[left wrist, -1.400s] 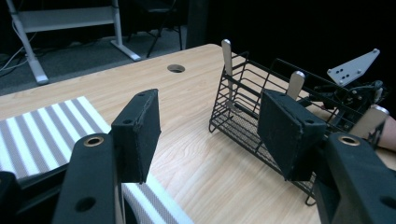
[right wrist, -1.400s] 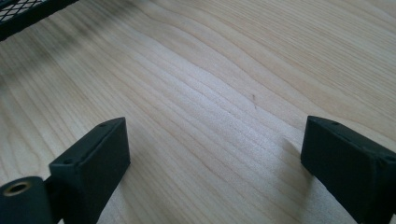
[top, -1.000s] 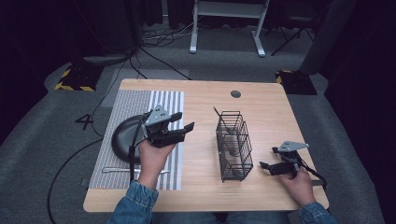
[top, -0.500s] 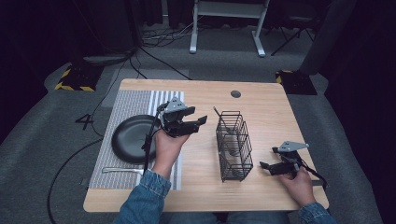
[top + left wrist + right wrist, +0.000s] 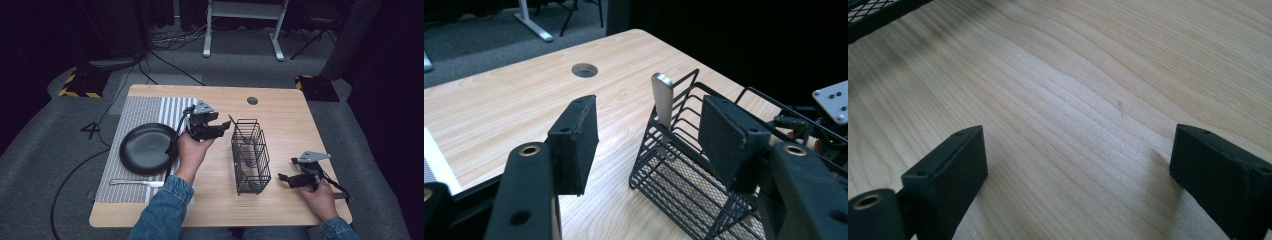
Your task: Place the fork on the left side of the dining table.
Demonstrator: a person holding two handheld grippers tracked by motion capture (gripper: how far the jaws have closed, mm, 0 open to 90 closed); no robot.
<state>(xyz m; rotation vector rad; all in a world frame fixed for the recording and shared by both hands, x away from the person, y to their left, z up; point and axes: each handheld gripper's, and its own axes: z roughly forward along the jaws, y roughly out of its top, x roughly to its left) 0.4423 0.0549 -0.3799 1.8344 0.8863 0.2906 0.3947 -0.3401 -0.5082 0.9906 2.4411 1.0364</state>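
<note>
A black wire basket (image 5: pixel 250 156) stands upright in the middle of the wooden table (image 5: pixel 285 115). A flat silver handle (image 5: pixel 662 99) sticks up from its near corner, leaning on the rim (image 5: pixel 231 120). My left gripper (image 5: pixel 220 128) hovers open just left of the basket's far end, and that handle stands between its jaws and a little beyond them (image 5: pixel 659 125). A black plate (image 5: pixel 147 148) lies on a striped mat (image 5: pixel 145 112), with a silver utensil (image 5: pixel 135 183) in front of it. My right gripper (image 5: pixel 283 178) rests open on the table right of the basket (image 5: pixel 1078 160).
A round cable hole (image 5: pixel 252 100) sits near the table's far edge. A black cable (image 5: pixel 80 170) trails off the left side onto the carpet. Desk legs (image 5: pixel 242 30) and floor cables lie beyond the table.
My left gripper has moved from over the plate to the right and forward, reaching the basket's far left corner. The plate is now uncovered. The right gripper has stayed put.
</note>
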